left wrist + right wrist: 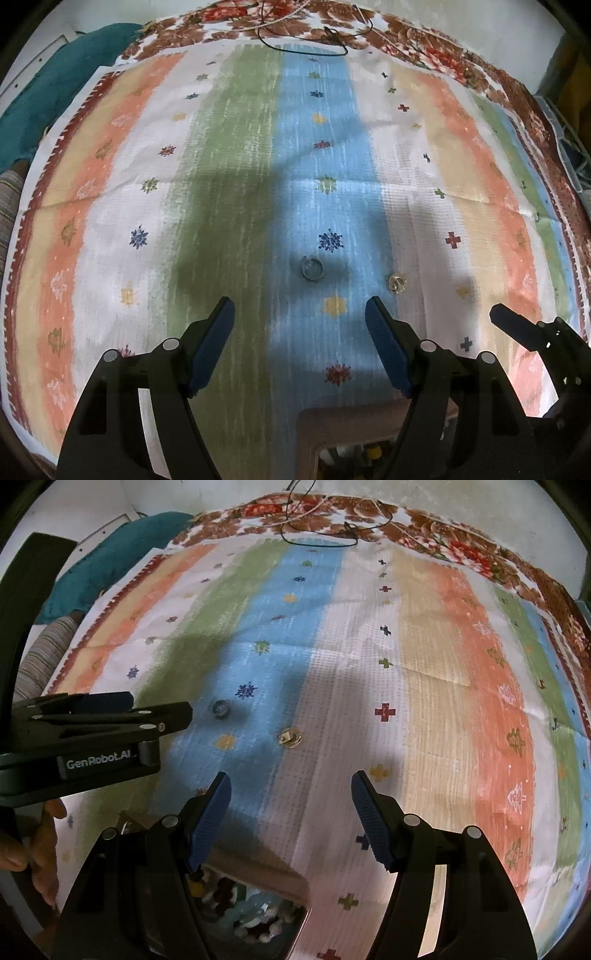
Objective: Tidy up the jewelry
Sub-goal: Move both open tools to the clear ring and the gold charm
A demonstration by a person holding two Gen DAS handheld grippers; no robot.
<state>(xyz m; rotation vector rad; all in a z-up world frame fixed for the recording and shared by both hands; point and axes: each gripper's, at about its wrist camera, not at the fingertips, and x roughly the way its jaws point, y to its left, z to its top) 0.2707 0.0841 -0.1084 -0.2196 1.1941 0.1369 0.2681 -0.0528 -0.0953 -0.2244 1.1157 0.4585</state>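
A dark metal ring [312, 268] lies on the blue stripe of the striped cloth [229, 155], just ahead of my open, empty left gripper [300, 310]. A small gold-and-clear jewel piece [396, 283] lies to its right. In the right wrist view the ring [221, 708] and the gold piece [290, 737] lie ahead and left of my open, empty right gripper [291, 781]. An open jewelry box [255, 919] with several beaded pieces sits under the grippers; it also shows in the left wrist view [354, 443].
The left gripper's body [92, 731] fills the left of the right wrist view, with a hand [40, 849] below it. A black cord [306, 44] and floral fabric [443, 59] lie at the far edge. A teal cloth [55, 92] lies at far left.
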